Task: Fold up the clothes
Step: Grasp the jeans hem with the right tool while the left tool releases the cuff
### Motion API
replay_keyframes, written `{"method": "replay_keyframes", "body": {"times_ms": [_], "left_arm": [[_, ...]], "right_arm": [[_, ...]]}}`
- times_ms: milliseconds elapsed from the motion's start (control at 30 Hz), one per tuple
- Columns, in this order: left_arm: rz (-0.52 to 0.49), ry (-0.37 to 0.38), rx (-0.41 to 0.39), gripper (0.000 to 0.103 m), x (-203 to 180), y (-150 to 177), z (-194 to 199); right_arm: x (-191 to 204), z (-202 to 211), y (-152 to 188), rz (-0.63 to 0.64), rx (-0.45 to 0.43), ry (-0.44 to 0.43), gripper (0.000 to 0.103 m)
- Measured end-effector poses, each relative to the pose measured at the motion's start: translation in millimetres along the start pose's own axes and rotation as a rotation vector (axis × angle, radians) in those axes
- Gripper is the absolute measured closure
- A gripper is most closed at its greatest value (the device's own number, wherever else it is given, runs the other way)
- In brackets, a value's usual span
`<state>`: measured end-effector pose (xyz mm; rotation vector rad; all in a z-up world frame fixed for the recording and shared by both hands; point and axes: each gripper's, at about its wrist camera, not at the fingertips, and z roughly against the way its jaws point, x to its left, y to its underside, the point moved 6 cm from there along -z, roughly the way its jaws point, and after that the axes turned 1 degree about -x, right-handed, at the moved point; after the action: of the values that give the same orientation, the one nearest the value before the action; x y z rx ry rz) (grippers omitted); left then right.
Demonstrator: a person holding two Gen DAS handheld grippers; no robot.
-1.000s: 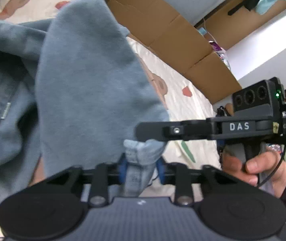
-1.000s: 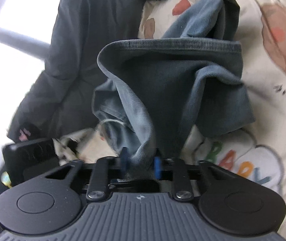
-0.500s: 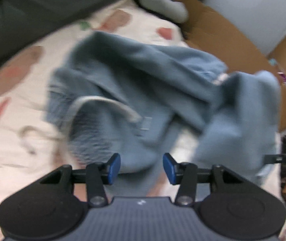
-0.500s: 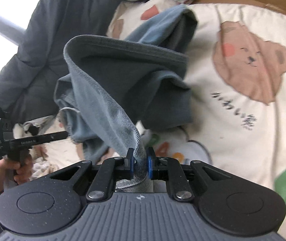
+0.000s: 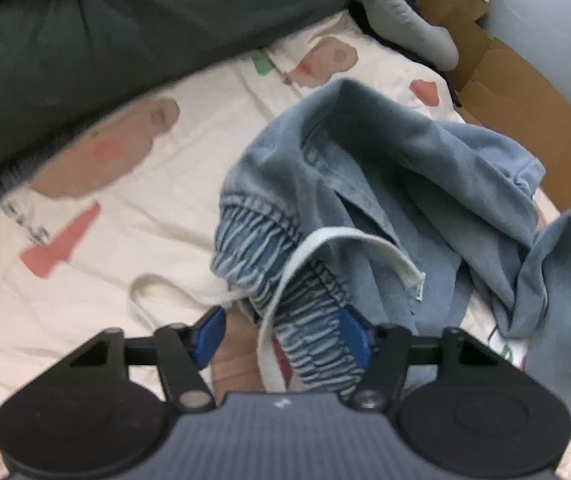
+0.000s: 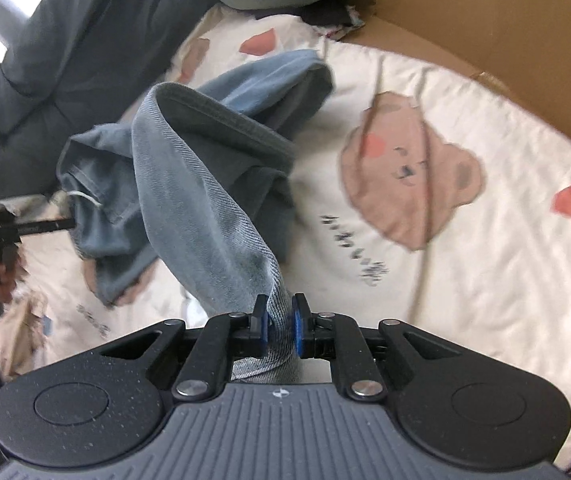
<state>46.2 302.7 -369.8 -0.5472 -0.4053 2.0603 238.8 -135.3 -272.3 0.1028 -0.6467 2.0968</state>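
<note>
Jeans [image 6: 205, 216] pinched in right claw [image 6: 279, 326] (left claw [image 5: 283, 338] agape)

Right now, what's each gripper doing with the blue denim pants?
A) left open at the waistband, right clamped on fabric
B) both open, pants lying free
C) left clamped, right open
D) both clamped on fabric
A: the left gripper has its blue pads spread wide around the elastic waistband without pinching it, while the right gripper has its pads pressed onto a fold of the denim pants.
</note>
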Motion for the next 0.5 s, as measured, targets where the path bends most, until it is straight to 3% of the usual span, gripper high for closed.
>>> {"method": "replay_keyframes", "body": {"times_ms": [133, 200, 500], "left_arm": [[0.003, -0.007, 0.008, 0.089, 7, 2, 0], [0.017, -0.019, 0.004, 0.101, 16, 0, 4], [0.087, -0.183, -0.079, 0.102, 76, -19, 41]], "right_arm": [[-26, 19, -3, 0.021, 0.022, 0.104, 0.093], [-39, 30, -3, 0.022, 0.032, 0.156, 0.093], [-88, 69, -7, 0.040, 0.039, 0.360, 0.093]]}}
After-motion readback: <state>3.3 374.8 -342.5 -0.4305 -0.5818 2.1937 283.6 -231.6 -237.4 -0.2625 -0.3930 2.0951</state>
